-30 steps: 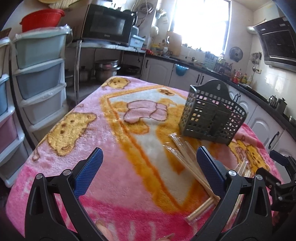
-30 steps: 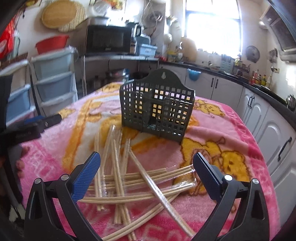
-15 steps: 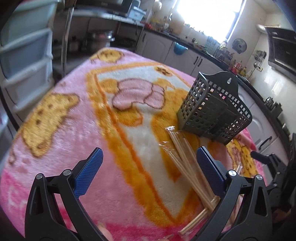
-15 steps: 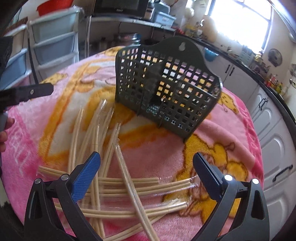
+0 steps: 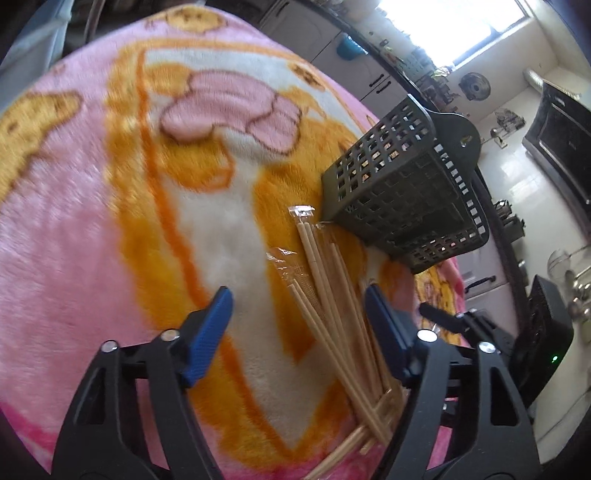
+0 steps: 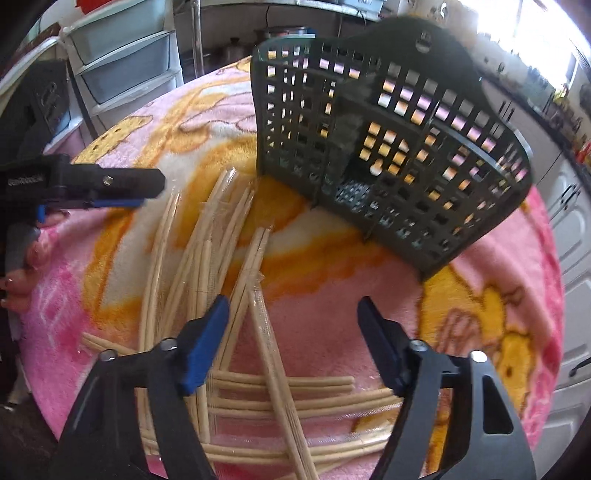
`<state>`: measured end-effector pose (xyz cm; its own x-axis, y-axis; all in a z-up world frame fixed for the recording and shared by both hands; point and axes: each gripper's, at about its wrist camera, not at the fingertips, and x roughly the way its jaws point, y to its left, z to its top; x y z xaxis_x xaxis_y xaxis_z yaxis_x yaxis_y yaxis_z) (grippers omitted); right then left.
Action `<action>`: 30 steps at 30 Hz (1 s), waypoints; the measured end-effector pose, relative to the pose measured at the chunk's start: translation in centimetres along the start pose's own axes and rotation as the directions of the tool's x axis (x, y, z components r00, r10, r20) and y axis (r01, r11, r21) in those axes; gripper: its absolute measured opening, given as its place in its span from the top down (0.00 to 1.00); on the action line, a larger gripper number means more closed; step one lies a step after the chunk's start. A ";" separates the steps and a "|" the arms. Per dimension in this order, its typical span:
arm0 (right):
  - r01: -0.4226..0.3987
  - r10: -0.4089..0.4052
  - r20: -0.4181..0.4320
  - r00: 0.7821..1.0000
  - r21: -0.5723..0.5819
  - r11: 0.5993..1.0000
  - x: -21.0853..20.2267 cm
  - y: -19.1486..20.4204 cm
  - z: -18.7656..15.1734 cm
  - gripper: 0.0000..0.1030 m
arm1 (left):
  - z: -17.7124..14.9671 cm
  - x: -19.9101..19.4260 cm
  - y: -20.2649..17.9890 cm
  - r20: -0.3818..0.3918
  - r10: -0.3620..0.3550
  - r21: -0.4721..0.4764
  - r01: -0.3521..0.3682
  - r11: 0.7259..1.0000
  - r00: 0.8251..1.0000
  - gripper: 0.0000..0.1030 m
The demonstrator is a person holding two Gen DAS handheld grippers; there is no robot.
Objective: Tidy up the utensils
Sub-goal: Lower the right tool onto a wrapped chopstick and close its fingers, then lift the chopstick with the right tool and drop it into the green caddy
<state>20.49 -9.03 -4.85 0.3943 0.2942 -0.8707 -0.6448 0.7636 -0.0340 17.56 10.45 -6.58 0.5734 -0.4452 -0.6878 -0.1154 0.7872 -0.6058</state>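
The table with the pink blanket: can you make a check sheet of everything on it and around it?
Surface: pink cartoon blanket covers the table.
Job's things: wrapped chopsticks lie scattered and crossed; the dark basket stands beside them, apparently empty.
Clutter: nothing seen.
Grippers: left hand-held gripper and right hand-held gripper have just been closing; both are open above the chopsticks, gripping nothing.
Cables: nothing seen.
Surroundings: plastic drawers, white cabinets, bright window.

A pink cartoon blanket (image 6: 480,295) carries wrapped chopsticks (image 6: 280,391) beside a dark slotted basket (image 6: 406,147).
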 end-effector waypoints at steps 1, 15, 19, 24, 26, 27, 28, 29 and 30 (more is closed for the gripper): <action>-0.023 0.023 -0.008 1.000 0.010 1.000 0.2 -0.1 0.1 0.48 | 0.0 0.2 -0.1 -0.003 -0.006 -0.004 0.006 1.000 1.000 0.43; -0.146 0.146 -0.005 0.989 0.022 0.989 -0.1 -0.5 0.9 0.90 | 1.4 1.8 0.3 -0.020 0.069 0.012 -0.069 0.998 0.997 0.88; -0.157 0.155 0.046 0.987 0.046 0.987 -1.8 -1.8 0.8 0.91 | 1.7 1.1 0.0 -0.007 0.047 0.039 -0.047 0.998 0.999 0.96; -0.157 0.147 0.135 0.980 0.062 0.986 -4.8 -3.3 0.7 0.91 | 2.1 -1.5 -2.2 0.050 -0.004 0.114 -0.002 0.993 0.999 0.97; -0.156 0.142 0.174 0.975 0.070 0.985 -6.2 -4.1 0.7 0.91 | 2.5 -2.5 -3.1 0.071 -0.026 0.136 0.016 0.991 0.997 0.97; -0.156 0.141 0.187 0.972 0.072 0.985 -6.6 -4.3 0.7 0.91 | 2.7 -3.1 -3.7 0.088 -0.035 0.152 0.021 0.988 0.996 0.97; -0.155 0.136 0.208 0.969 0.075 0.985 -7.4 -4.7 0.6 0.91 | 2.8 -3.4 -4.3 0.099 -0.041 0.162 0.024 0.986 0.994 0.97; -0.154 0.134 0.224 0.965 0.078 0.985 -7.8 -4.5 0.8 0.91 | 3.0 -4.1 -5.0 0.119 -0.053 0.179 0.031 0.983 0.991 0.98; -0.155 0.132 0.242 0.961 0.080 0.985 -8.2 -4.6 0.8 0.91 | 3.3 -4.8 -5.6 0.136 -0.061 0.191 0.035 0.981 0.989 0.98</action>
<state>20.73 -14.53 2.85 0.4522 0.5224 -0.7230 -0.6437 0.7522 0.1409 18.10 9.59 1.37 0.6845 -0.4304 -0.5884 0.0616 0.8383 -0.5417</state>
